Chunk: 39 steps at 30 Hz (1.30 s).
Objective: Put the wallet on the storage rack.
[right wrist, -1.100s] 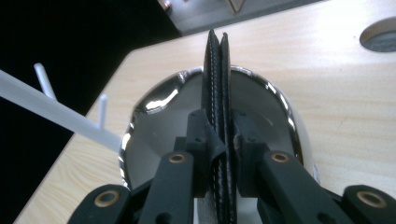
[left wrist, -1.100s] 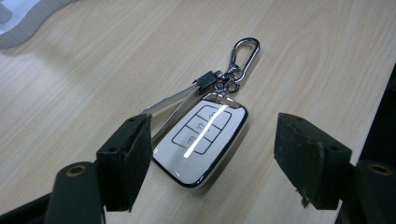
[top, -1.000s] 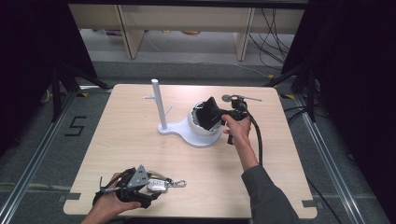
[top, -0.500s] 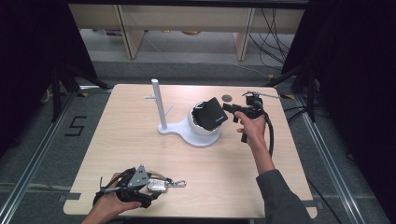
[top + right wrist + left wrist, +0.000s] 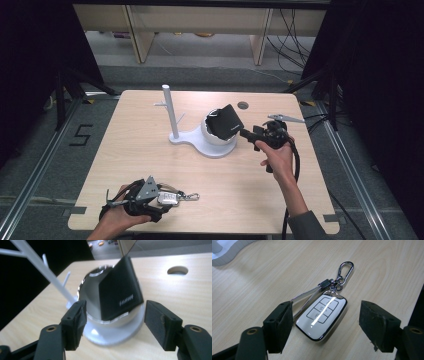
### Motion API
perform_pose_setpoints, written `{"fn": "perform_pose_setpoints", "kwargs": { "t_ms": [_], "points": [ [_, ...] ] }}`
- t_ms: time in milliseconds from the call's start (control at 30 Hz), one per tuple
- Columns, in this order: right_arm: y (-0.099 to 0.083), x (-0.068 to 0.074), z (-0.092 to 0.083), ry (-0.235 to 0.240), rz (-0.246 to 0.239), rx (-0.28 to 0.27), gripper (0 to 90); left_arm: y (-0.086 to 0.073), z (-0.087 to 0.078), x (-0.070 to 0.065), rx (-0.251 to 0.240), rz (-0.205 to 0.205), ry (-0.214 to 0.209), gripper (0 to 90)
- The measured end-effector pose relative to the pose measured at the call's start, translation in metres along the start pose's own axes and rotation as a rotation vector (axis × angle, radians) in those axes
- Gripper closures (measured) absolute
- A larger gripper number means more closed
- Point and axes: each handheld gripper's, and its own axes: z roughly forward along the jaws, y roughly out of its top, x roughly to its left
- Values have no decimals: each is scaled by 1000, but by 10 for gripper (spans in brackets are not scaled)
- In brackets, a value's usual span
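Black wallet (image 5: pixel 227 121) is sitting tilted in the white bowl (image 5: pixel 216 138) of a white stand (image 5: pixel 200 142), near the middle of the tabletop (image 5: pixel 150 155) and a little toward its far edge. One corner of the wallet is poking up above the bowl's rim, and in the right gripper view its printed face (image 5: pixel 120 293) is leaning against the bowl's inner wall. A thin white post (image 5: pixel 170 111) with short side pegs is rising from the stand's flat base, on the side of the bowl toward the tabletop's left edge.

The right gripper (image 5: pixel 248 134) is hovering just beside the bowl, on the side toward the tabletop's right edge, with its jaws pointing at the wallet. Its jaws have just been opening and are now standing wide apart, with nothing pressed between them; in the right gripper view (image 5: pixel 113 322) the wallet and bowl are lying beyond the pads, not touching them. A round hole (image 5: pixel 243 105) is showing in the tabletop behind the bowl, near the far edge.

The left gripper (image 5: pixel 167 199) is resting low near the tabletop's near edge, toward the near left corner. Its jaws are standing open, one on each side of a white car key fob (image 5: pixel 322 317) lying flat on the wood. In the left gripper view (image 5: pixel 325 327) the one pad is sitting just beside the fob's edge and the other is well clear of it, so neither is squeezing it. A metal clip (image 5: pixel 344 271) and a loop strap (image 5: pixel 308 296) are lying attached at the fob's far end.
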Motion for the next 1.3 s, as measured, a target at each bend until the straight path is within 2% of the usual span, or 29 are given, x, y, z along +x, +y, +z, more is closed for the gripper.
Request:
{"fn": "perform_pose_setpoints", "kwargs": {
  "t_ms": [33,133,167,200,300,333,367,467,500,567,600,633,700,733,767,800,833,933,967,1000,1033,1300],
  "points": [
    [-7,2,-5,-4,-24,28,343,0,1,-1,-7,1,5,272],
    [-12,4,-9,3,-28,31,341,0,0,-1,1,0,10,271],
    [-17,8,-14,6,-6,43,339,1,0,-1,-2,8,-6,270],
    [-20,6,-14,13,-30,37,338,1,0,-1,-2,8,-6,269],
    [-31,6,-16,0,-42,63,332,1,1,-2,-12,-9,-2,265],
    [-31,6,-16,0,-42,63,332,1,1,1,-1,15,2,265],
    [-40,7,-16,-5,-25,92,322,1,2,0,-8,4,-4,265],
    [-48,9,-18,-17,-31,103,325,2,3,2,9,17,-3,264],
    [-56,9,-20,-3,-69,117,325,2,5,1,-2,23,-8,264],
    [-59,9,-21,7,-78,119,324,2,6,2,11,35,-3,263],
    [-67,11,-23,27,-85,135,324,2,8,1,13,23,-13,263],
    [-70,13,-24,36,-77,137,325,3,8,1,12,41,-15,263],
    [-76,15,-26,44,-79,135,325,3,8,1,8,26,-8,262],
    [-79,18,-28,44,-62,142,325,3,8,1,8,26,-8,262],
    [-81,18,-29,50,-91,141,325,3,8,3,4,33,-9,262],
    [-84,22,-30,52,-60,143,324,3,8,3,-3,9,-14,262],
    [-86,23,-31,57,-68,152,324,4,9,4,-15,7,-32,262],
    [-94,22,-33,62,-120,156,324,6,9,3,-26,3,-27,262],
    [-97,22,-34,55,-120,167,324,7,9,2,-24,-2,-34,262],
    [-100,26,-36,59,-87,171,324,7,9,2,-24,-2,-34,262],
    [-102,24,-36,62,-127,171,324,7,9,1,-27,7,-29,262],
    [-123,31,-42,86,-148,230,319,4,7,0,-16,11,-13,262]
  ]
}}
